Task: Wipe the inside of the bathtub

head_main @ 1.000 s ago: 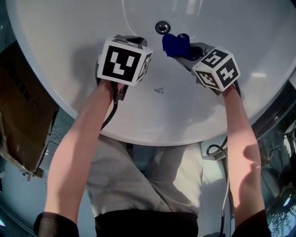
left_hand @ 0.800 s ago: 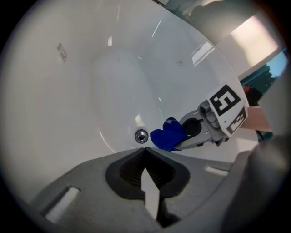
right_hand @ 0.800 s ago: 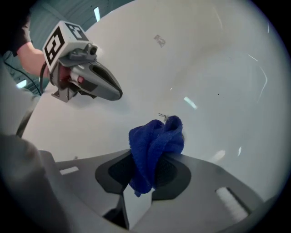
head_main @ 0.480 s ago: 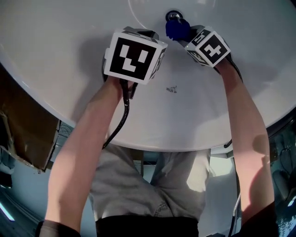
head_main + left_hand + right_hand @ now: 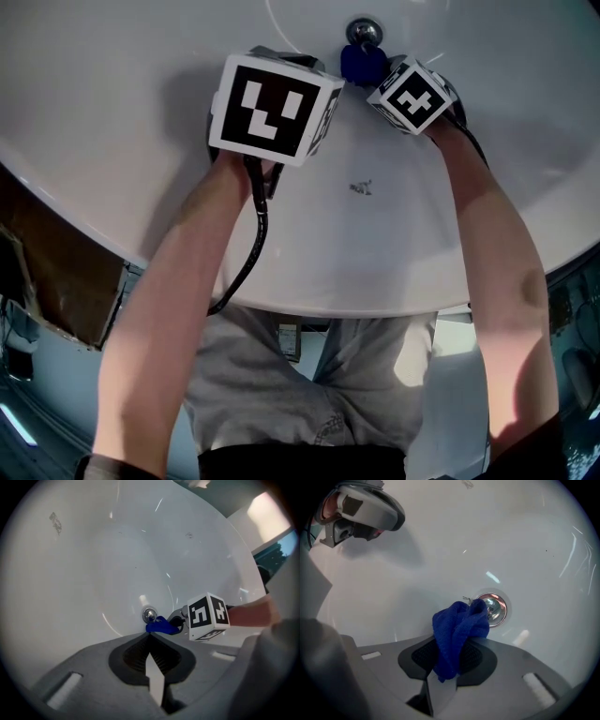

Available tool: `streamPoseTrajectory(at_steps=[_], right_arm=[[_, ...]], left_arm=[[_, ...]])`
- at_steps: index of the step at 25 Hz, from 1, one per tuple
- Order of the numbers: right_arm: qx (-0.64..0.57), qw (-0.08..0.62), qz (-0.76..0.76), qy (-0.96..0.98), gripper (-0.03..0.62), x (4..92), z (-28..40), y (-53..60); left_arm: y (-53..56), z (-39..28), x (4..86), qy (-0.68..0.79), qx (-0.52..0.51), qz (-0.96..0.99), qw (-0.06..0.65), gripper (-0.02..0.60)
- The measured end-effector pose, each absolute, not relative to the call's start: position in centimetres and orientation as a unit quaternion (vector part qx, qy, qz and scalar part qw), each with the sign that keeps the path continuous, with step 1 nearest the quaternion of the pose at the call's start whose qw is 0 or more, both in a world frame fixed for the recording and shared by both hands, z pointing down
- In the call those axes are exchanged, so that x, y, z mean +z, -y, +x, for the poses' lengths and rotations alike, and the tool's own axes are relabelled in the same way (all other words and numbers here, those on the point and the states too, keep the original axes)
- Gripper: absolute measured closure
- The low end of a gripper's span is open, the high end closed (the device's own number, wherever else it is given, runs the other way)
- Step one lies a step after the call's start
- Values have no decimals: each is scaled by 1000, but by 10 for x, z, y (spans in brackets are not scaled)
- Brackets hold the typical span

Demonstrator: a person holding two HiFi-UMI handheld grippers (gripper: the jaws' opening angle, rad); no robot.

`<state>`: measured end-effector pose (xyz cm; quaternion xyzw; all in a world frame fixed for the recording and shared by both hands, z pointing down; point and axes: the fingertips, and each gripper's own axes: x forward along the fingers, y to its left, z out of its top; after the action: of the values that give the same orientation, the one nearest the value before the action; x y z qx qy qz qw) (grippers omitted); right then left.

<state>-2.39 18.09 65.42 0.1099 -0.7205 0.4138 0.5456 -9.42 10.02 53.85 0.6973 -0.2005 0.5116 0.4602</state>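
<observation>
R gripper (image 5: 451, 656) jaws pinch the blue cloth (image 5: 458, 627) by the drain (image 5: 494, 609), so press down & rub round it; L gripper (image 5: 149, 639) jaws pressed together, empty.

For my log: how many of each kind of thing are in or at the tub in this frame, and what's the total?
Grippers: 2 (left gripper, right gripper)
Blue cloth: 1
Drain: 1
Bathtub: 1
Total: 5
</observation>
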Motion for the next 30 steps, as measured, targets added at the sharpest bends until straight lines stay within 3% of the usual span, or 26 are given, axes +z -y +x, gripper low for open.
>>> streamPoseTrajectory(at_steps=[10, 30], right_arm=[[404, 568, 85, 712, 497, 663, -32, -189], [407, 510, -15, 757, 497, 576, -78, -226]], left_arm=[[-99, -91, 534, 194, 517, 697, 457, 578], [-103, -99, 504, 183, 538, 694, 441, 578]])
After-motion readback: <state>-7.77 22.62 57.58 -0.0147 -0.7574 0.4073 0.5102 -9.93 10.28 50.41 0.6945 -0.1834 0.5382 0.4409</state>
